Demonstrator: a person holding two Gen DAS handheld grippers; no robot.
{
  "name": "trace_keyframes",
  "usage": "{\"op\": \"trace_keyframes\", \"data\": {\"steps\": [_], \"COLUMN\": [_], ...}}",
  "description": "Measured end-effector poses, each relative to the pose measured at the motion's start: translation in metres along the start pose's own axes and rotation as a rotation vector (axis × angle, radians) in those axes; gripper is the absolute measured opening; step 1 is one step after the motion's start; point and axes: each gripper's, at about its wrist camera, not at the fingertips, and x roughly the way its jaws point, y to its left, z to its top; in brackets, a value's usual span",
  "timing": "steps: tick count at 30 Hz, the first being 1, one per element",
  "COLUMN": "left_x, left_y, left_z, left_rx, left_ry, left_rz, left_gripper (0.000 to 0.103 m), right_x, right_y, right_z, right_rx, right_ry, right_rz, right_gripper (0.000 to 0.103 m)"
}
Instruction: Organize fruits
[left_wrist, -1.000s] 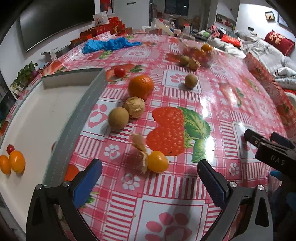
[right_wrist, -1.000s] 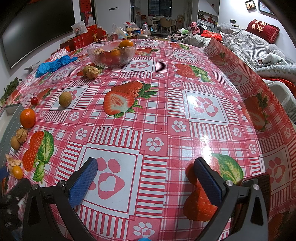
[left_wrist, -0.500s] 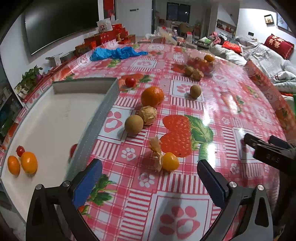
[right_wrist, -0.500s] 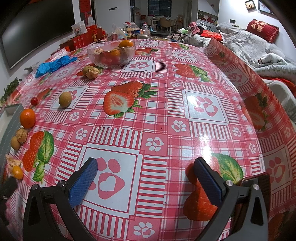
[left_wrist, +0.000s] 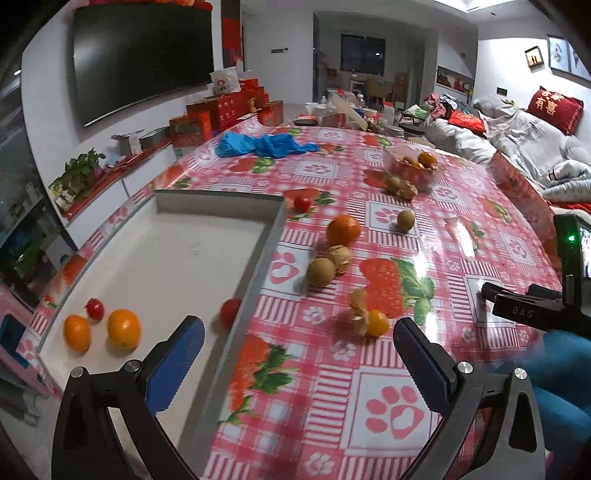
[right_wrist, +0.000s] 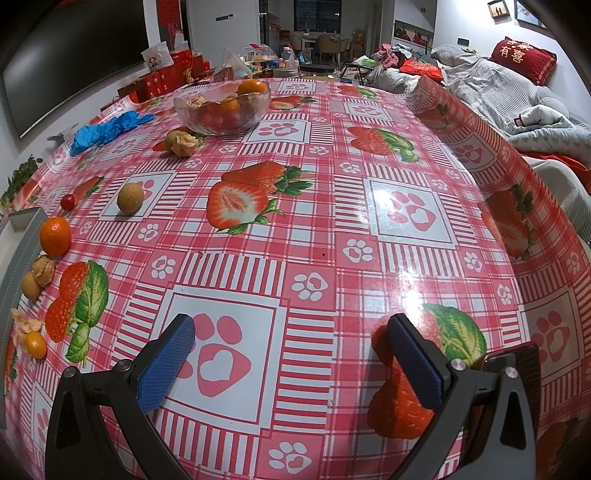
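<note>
Loose fruit lies on the strawberry tablecloth: a yellow husk berry (left_wrist: 377, 323), a brown longan (left_wrist: 321, 272), a husked berry (left_wrist: 340, 256), an orange (left_wrist: 343, 230), another longan (left_wrist: 405, 220) and a cherry tomato (left_wrist: 302, 203). The white tray (left_wrist: 207, 236) holds two oranges (left_wrist: 123, 328) and two small tomatoes (left_wrist: 95, 308). A glass bowl (right_wrist: 223, 107) of fruit stands far back. My left gripper (left_wrist: 299, 354) is open and empty, above the table near the tray's corner. My right gripper (right_wrist: 290, 356) is open and empty over the table's near part.
A blue crumpled glove (left_wrist: 264, 144) lies at the table's far left. Red gift boxes (left_wrist: 221, 112) and a TV stand beyond it. The right gripper (left_wrist: 532, 310) shows at the right in the left wrist view. Bedding (right_wrist: 517, 96) lies past the right edge.
My left gripper has pulled back and up, away from the husk berry, bringing more of the tray into view. The right gripper has not moved.
</note>
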Motion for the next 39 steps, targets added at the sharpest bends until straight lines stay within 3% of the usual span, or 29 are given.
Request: {"op": "trace_keyframes", "data": {"steps": [6, 12, 23, 28, 33, 39], "left_x": [-0.025, -0.018, -0.003, 0.015, 0.041, 0.07], "left_y": [0.032, 0.043, -0.002, -0.035, -0.07, -0.085], "left_z": [-0.006, -0.006, -0.002, 0.005, 0.013, 0.01], "left_rx": [-0.018, -0.048, -0.021, 0.06, 0.136, 0.134], "left_ry": [-0.012, 0.015, 0.028, 0.081, 0.08, 0.116], "left_rz": [0.044, 0.047, -0.023, -0.013, -0.008, 0.001], "left_gripper": [0.103, 0.103, 0.103, 0.103, 0.103, 0.103], "right_x": [0.0, 0.0, 0.0, 0.0, 0.0, 0.0], "right_y": [0.0, 0.0, 0.0, 0.0, 0.0, 0.0], "right_z": [0.0, 0.0, 0.0, 0.0, 0.0, 0.0], "right_rx": [0.0, 0.0, 0.0, 0.0, 0.0, 0.0], "right_ry": [0.0, 0.0, 0.0, 0.0, 0.0, 0.0], "right_rz": [0.0, 0.0, 0.0, 0.0, 0.0, 0.0], "right_gripper": [0.103, 0.103, 0.103, 0.103, 0.103, 0.103]}}
